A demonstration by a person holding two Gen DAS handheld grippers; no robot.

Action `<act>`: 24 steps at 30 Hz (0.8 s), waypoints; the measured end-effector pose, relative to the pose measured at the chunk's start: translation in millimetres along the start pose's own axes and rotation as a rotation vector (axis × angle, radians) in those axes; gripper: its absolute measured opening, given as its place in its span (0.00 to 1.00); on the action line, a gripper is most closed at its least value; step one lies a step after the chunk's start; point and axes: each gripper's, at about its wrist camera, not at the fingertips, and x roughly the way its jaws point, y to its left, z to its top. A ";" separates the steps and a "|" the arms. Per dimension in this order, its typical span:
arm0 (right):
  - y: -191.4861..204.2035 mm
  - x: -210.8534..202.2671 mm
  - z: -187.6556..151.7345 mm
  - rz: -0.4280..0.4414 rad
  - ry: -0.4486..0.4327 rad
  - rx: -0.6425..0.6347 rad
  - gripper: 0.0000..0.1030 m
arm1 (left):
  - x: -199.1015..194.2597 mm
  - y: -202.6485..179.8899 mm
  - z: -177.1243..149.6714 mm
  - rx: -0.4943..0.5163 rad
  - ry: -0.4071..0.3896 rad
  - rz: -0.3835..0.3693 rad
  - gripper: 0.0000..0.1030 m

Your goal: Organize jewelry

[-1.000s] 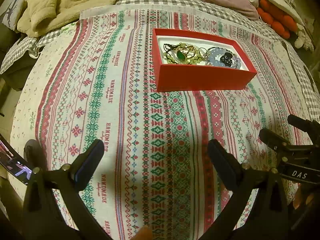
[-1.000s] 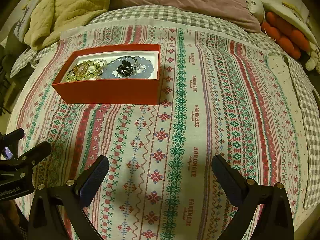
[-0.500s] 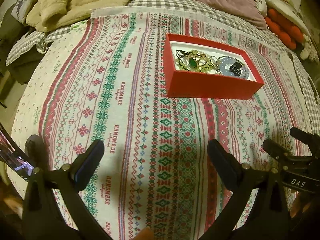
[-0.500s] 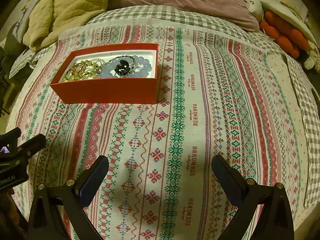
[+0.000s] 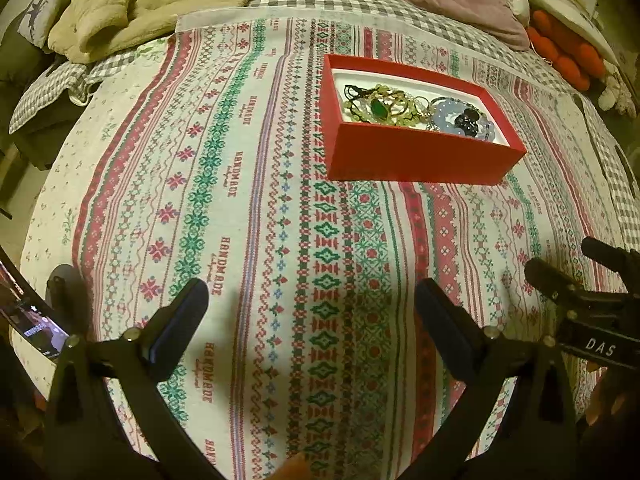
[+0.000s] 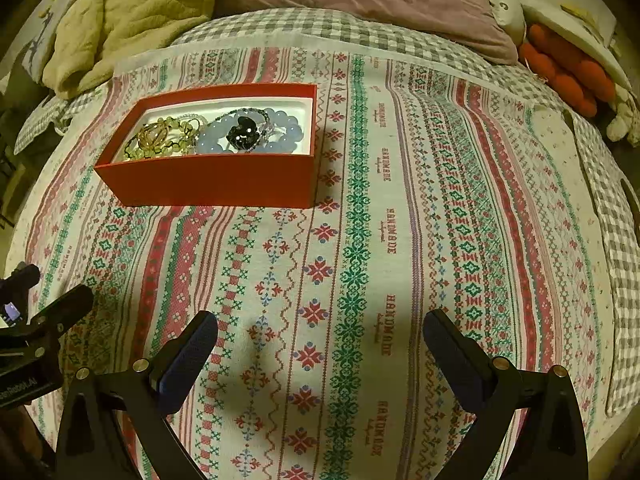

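While both tools hover over the patterned cloth (image 6: 360, 240), the left gripper (image 5: 312, 300) and right gripper (image 6: 320, 336) have fingers spread wide, holding nothing. Far from both, the red box (image 6: 212, 178) rests on the cloth, containing a blue bead bracelet (image 6: 288, 136) and yellow-green beads (image 5: 400, 118).

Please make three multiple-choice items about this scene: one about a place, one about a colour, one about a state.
1. Where does the jewelry lie?
A. inside the box
B. on the cloth
C. on the pillow

2. What colour is the box?
A. blue
B. red
C. white

3. How is the right hand-held gripper?
A. shut on a bracelet
B. shut, empty
C. open, empty

Key: 1 A, the beads sit within the box walls; 2 B, its outer walls are red; 3 C, its fingers stand wide apart over bare cloth.
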 end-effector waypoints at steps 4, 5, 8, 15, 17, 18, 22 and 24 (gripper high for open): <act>-1.8 0.0 -0.1 -0.001 0.001 0.004 1.00 | -0.1 2.3 -1.1 -0.002 -0.001 0.005 0.99; -2.1 -0.2 -0.2 0.000 0.001 0.005 1.00 | 0.0 3.2 -1.1 -0.005 -0.001 0.006 0.99; -2.7 -0.9 -1.2 0.001 -0.002 0.004 1.00 | 0.0 5.3 -0.9 -0.025 0.003 0.001 0.99; -7.7 3.7 -4.4 -0.018 0.007 0.014 1.00 | -1.5 2.5 1.3 -0.030 -0.013 0.005 0.99; -9.4 5.6 -5.8 -0.027 0.011 0.021 1.00 | -0.5 2.7 0.5 -0.029 -0.007 0.003 0.99; -10.8 6.5 -6.3 -0.030 0.013 0.025 1.00 | 0.5 2.8 -0.2 -0.028 -0.002 0.000 0.99; -11.5 8.5 -8.1 -0.042 0.012 0.028 1.00 | 3.4 2.9 -2.8 -0.028 0.012 0.000 0.99; -10.2 9.7 -8.7 -0.047 0.012 0.026 1.00 | 4.2 2.7 -4.2 -0.030 0.015 0.003 0.99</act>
